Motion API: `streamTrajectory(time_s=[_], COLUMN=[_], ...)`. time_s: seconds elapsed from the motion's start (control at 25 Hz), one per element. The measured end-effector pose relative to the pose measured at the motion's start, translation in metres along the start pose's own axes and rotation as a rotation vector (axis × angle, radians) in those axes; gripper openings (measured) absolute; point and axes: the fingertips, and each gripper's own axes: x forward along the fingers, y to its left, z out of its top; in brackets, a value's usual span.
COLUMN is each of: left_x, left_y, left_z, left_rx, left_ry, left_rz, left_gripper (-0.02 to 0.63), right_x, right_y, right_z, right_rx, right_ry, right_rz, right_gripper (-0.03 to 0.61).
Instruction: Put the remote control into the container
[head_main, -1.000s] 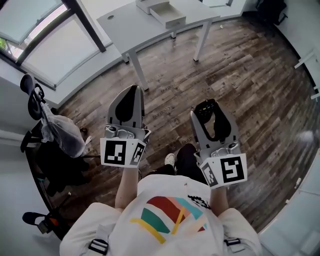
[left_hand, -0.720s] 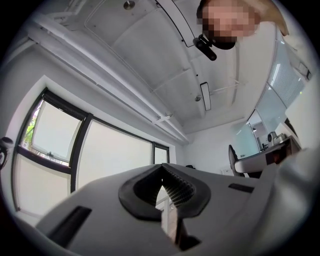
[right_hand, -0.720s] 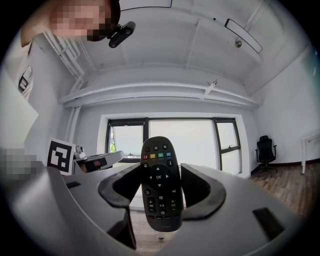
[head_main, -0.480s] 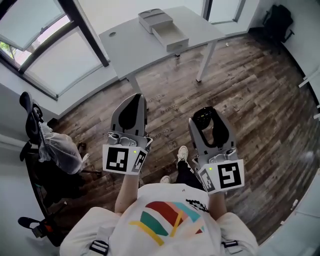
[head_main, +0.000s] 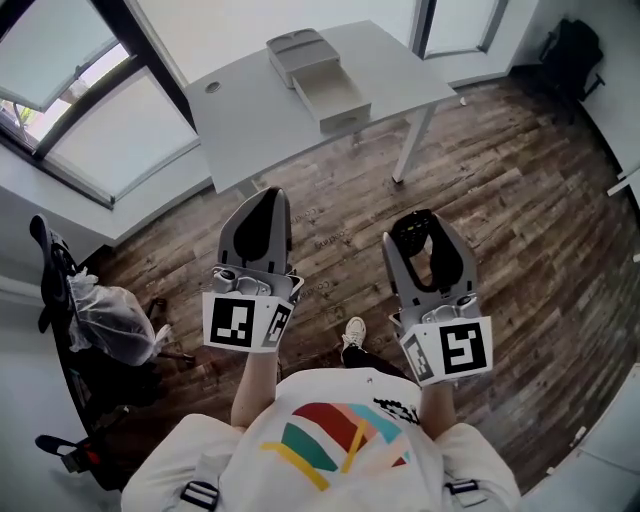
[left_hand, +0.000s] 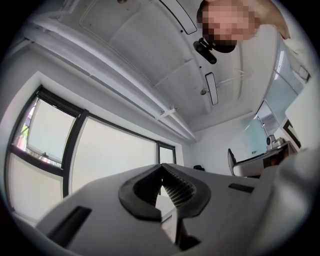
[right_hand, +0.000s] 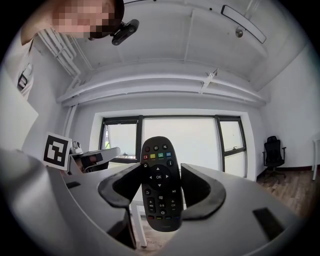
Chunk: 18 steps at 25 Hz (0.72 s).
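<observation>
In my right gripper (right_hand: 160, 170) a black remote control (right_hand: 159, 182) stands upright with its buttons toward the camera, and the jaws are shut on its sides. From the head view, the same gripper (head_main: 420, 220) is held at waist height over the wooden floor, the remote (head_main: 414, 236) dark between its jaws. My left gripper (head_main: 264, 197) is level with it on the left, shut with nothing in it; its ribbed pads (left_hand: 172, 186) meet. The container (head_main: 335, 95), a pale grey box with an open drawer tray, sits on the white desk (head_main: 250, 125) ahead, well beyond both grippers.
An office chair draped with a plastic bag (head_main: 105, 310) stands at the left by the big windows (head_main: 90, 110). A black chair (head_main: 570, 45) is at the far right. The desk's leg (head_main: 408, 150) and bare wood floor (head_main: 520, 210) lie ahead. My shoe (head_main: 352, 330) shows below.
The desk and container have slid down and nearer in the head view as I walk toward them. Both grippers keep their pose, the remote still held.
</observation>
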Motion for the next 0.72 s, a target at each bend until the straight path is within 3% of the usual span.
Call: streamTrajectory(time_s=[0.4, 0.72], left_x=[0.048, 0.095], left_y=[-0.006, 0.021], left_z=[-0.012, -0.043], left_rx=[0.011, -0.011], left_ry=[0.007, 0.008], left_rz=[0.028, 0.035], left_gripper=[0.006, 0.006], right_x=[0.03, 0.075], right_y=[-0.044, -0.065], right_z=[-0.007, -0.024], right_rx=[0.015, 0.005], right_ry=[0.008, 0.026], right_rz=[0.033, 0.035], right_gripper=[0.25, 0.25])
